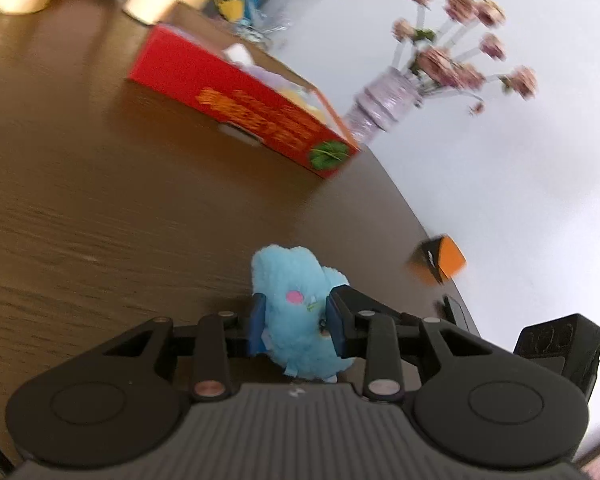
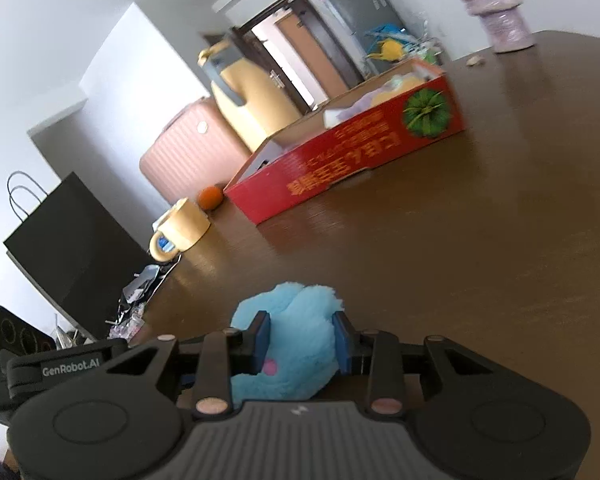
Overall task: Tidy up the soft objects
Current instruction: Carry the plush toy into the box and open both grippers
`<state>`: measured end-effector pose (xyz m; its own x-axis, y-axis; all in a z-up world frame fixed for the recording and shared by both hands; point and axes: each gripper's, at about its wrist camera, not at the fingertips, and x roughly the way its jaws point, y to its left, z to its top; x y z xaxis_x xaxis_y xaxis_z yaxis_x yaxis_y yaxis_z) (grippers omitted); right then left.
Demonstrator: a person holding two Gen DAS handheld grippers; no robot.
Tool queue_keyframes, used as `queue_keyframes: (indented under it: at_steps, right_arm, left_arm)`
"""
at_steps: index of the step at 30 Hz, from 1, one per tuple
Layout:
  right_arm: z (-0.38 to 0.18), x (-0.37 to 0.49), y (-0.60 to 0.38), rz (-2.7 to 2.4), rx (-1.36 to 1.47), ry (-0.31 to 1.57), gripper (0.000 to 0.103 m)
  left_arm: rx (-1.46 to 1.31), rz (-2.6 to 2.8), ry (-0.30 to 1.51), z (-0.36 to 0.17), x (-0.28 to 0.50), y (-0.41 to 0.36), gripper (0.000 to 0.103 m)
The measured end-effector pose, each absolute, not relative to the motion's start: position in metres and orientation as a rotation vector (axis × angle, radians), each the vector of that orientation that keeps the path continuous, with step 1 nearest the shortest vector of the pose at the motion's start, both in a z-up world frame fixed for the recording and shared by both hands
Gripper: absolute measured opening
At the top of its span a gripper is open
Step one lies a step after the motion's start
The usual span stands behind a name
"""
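A light blue plush toy (image 1: 296, 304) is pinched between the blue pads of my left gripper (image 1: 296, 312), held over the dark wooden table (image 1: 100, 200). My right gripper (image 2: 300, 340) is likewise shut on a light blue plush toy (image 2: 296, 332) above the table (image 2: 460, 260). An open red cardboard box (image 1: 236, 100) lies ahead on the table, with soft pale toys inside; it also shows in the right wrist view (image 2: 348, 160). Whether both grippers hold the same plush, I cannot tell.
A lilac vase with pink flowers (image 1: 384, 108) stands behind the box near the table edge. An orange-and-black cube (image 1: 438, 260) sits at the right edge. A yellow mug (image 2: 180, 228), an orange (image 2: 211, 198), a yellow jug (image 2: 248, 96) and a black bag (image 2: 68, 240) are at the left.
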<state>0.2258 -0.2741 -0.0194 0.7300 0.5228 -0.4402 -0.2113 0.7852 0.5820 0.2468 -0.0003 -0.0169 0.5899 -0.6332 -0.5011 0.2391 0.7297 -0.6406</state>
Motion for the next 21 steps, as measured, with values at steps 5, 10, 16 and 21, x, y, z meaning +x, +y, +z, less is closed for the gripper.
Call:
queue_keyframes:
  at_steps: [5, 10, 16, 21]
  right_arm:
    - [0.002, 0.219, -0.291, 0.398, 0.535, 0.543, 0.033]
    - [0.054, 0.265, -0.299, 0.419, 0.459, 0.419, 0.032]
    - [0.099, 0.377, -0.304, 0.420, 0.415, 0.366, 0.032]
    - [0.081, 0.466, -0.301, 0.402, 0.403, 0.430, 0.032]
  left_arm:
    - [-0.507, -0.590, 0.729, 0.006, 0.250, -0.022, 0.033]
    - [-0.453, -0.630, 0.610, 0.056, 0.295, -0.035, 0.033]
    - [-0.370, -0.628, 0.527, 0.105, 0.398, -0.054, 0.033]
    - [-0.342, -0.590, 0.585, 0.091, 0.487, -0.064, 0.033]
